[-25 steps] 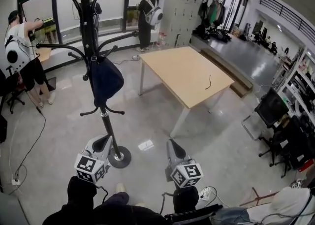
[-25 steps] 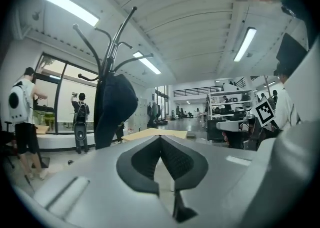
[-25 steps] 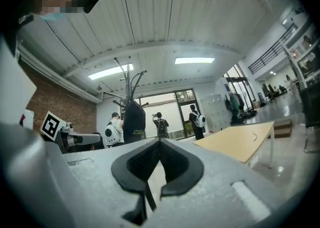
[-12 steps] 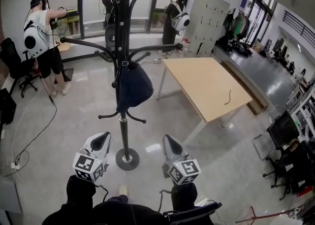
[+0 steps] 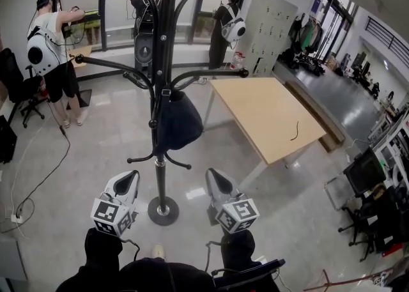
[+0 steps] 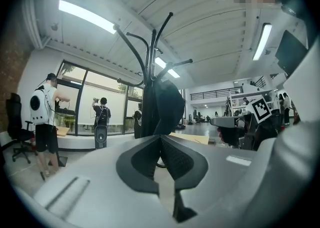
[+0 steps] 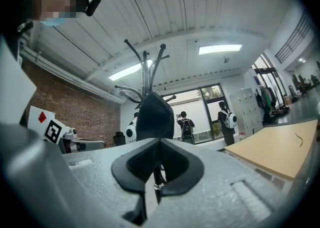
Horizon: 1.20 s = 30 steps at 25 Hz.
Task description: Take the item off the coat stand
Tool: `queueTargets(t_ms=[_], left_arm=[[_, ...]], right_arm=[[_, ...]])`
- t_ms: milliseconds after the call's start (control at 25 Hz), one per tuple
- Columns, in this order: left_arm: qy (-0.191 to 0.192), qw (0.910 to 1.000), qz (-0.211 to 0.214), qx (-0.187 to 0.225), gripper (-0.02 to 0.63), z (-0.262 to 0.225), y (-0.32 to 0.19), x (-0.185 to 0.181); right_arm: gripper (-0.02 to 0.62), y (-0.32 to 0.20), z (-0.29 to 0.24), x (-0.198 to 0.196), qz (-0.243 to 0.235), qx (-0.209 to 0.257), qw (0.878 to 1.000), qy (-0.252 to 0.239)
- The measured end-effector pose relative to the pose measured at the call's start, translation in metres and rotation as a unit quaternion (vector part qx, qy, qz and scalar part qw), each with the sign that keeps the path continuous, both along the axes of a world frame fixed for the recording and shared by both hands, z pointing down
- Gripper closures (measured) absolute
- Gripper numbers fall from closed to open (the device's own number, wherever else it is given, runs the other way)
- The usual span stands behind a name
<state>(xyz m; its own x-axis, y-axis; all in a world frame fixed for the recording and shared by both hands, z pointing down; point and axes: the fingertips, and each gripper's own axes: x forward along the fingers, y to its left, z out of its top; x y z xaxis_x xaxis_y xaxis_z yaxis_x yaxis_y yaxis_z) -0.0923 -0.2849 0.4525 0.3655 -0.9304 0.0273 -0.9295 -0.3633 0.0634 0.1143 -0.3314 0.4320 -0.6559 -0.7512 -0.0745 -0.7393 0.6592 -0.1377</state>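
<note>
Dark bag (image 5: 177, 124) strap-hung on coat stand (image 5: 165, 41), twelve o'clock. Left gripper (image 5: 130, 177) at seven, right gripper (image 5: 215, 177) at five: tongs pressed together, empty, likely staged for reaching.

**Item count, current frame**

- coat stand (image 5: 165, 86): 1
- dark bag (image 5: 179, 124) hung on it: 1
- grippers: 2, left hand-held gripper (image 5: 130, 177) and right hand-held gripper (image 5: 216, 177)
- wooden surface (image 5: 255, 108): 1
- black cable (image 5: 295, 132) lying on it: 1
- people by the windows: 3, left person (image 5: 41, 45), middle person (image 5: 144, 9), right person (image 5: 225, 29)
- locker cabinet (image 5: 270, 29): 1
</note>
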Motion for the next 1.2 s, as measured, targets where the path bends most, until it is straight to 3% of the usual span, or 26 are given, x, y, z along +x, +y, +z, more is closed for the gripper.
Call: queueTargets(t_ms=[240, 440, 920, 1200], left_arm=[[0.003, 1.0, -0.002, 0.006, 0.603, -0.006, -0.012, -0.007], [0.002, 1.0, -0.004, 0.009, 0.603, -0.003, -0.014, -0.017], [0.004, 0.9991, -0.042, 0.009, 0.603, -0.001, -0.013, -0.058], [0.003, 0.9988, -0.049, 0.007, 0.603, 0.001, -0.016, -0.068]], right_arm=[[0.592, -0.024, -0.031, -0.015, -0.008, 0.036, 0.999, 0.005], [0.548, -0.04, -0.045, -0.023, -0.01, 0.055, 0.998, 0.012], [0.385, -0.077, -0.05, -0.041, -0.037, 0.051, 0.998, 0.02], [0.377, -0.093, -0.046, -0.05, -0.041, 0.04, 0.998, 0.017]])
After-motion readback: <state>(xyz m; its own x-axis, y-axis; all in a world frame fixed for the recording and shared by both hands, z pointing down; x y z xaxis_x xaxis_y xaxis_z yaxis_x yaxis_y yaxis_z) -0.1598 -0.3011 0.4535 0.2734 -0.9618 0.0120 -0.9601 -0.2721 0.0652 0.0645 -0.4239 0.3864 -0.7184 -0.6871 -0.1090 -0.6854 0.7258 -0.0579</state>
